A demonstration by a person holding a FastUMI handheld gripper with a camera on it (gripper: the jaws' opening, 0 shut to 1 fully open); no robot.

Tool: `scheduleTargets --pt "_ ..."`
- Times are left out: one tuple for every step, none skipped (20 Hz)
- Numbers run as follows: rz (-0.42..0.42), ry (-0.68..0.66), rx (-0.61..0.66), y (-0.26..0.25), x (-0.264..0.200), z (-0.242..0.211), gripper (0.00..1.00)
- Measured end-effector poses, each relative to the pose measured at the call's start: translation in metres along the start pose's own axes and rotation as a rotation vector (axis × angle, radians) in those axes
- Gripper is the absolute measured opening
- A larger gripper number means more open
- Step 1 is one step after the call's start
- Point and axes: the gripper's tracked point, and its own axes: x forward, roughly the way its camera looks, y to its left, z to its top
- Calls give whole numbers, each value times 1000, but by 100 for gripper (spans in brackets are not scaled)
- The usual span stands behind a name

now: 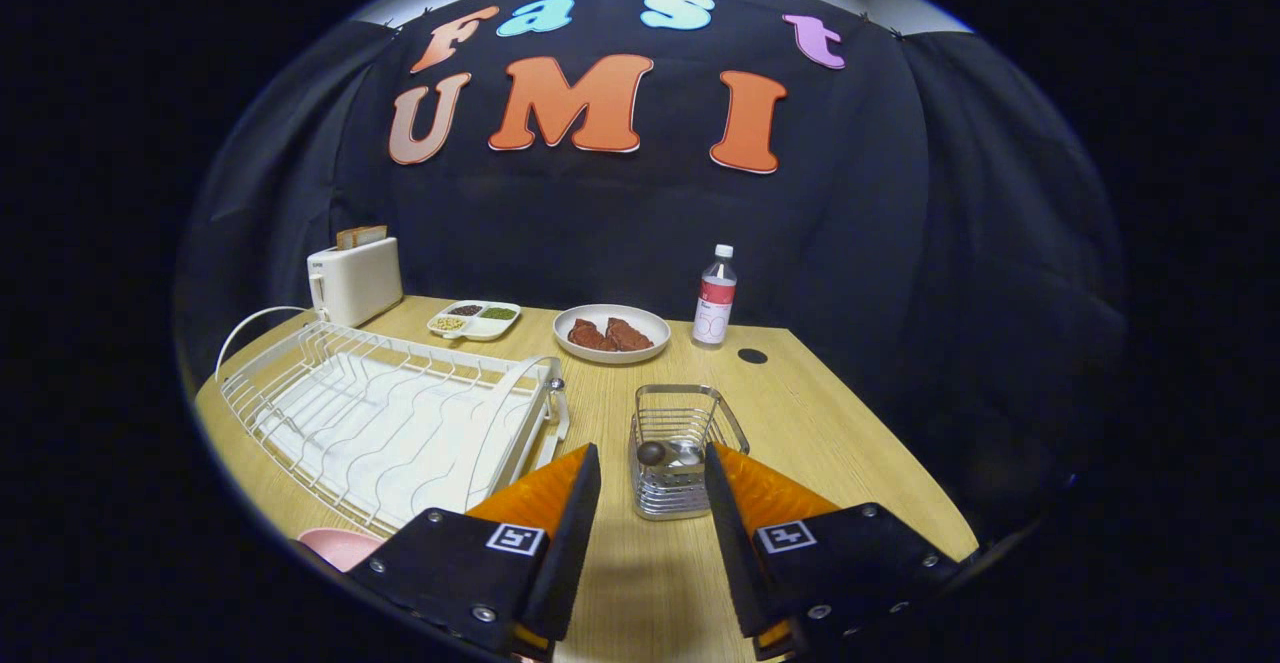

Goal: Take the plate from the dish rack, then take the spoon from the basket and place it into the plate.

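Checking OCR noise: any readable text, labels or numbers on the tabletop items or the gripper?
Bottle: label print too small to read.
Toaster: any marking too small and blurred to read.
Gripper: square coded tags, no words; jaws open, basket just ahead between them.
No other readable text on the tabletop items.

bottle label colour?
Red on top, white below, on the bottle beyond the wire basket; gripper view.

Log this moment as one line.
tool open, empty | basket just ahead, spoon inside | dish rack empty | pink plate beside tool
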Motion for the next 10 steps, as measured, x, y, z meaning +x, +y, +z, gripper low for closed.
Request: scheduleTargets --pt "-9 0 1 0 4 -1 58" --pt "-12 -3 7 0 8 -1 56" --pt "-23 -2 12 -2 13 -2 54" --pt "-35 4 16 -5 17 -5 51" --pt "-37 9 23 -6 21 -6 48" --pt "-40 14 36 -6 24 -9 46" --pt "-36 11 56 -6 27 -10 39" --pt "-30 11 68 -4 30 -12 36" --pt "-24 16 66 -4 31 -15 29" --pt "-26 1 59 -5 33 -12 25"
